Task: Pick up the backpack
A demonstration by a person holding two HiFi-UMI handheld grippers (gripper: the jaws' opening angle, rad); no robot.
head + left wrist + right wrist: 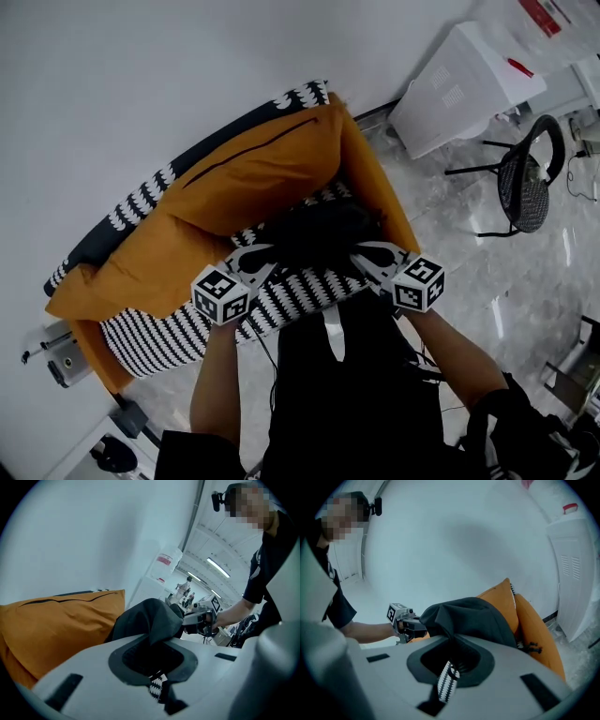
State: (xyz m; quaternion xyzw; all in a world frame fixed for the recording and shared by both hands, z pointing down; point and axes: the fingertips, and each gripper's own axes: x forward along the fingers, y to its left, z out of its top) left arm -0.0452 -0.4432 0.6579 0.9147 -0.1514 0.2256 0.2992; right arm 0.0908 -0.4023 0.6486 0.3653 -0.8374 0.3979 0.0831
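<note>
A black backpack (319, 234) hangs just above the black-and-white patterned seat (169, 333) of an orange sofa. My left gripper (270, 253) grips its left side and my right gripper (364, 251) its right side. In the left gripper view the dark fabric (150, 618) runs in between the jaws of the left gripper (154, 644), which are shut on it; the right gripper (199, 620) shows beyond. In the right gripper view the backpack (473, 618) is pinched in the right gripper (452, 648), with the left gripper (410, 623) on the far side.
A big orange back cushion (253, 173) leans on the white wall behind the backpack. An orange armrest (380, 187) borders the seat on the right. A white cabinet (464, 84) and a black mesh chair (525, 183) stand on the marble floor to the right.
</note>
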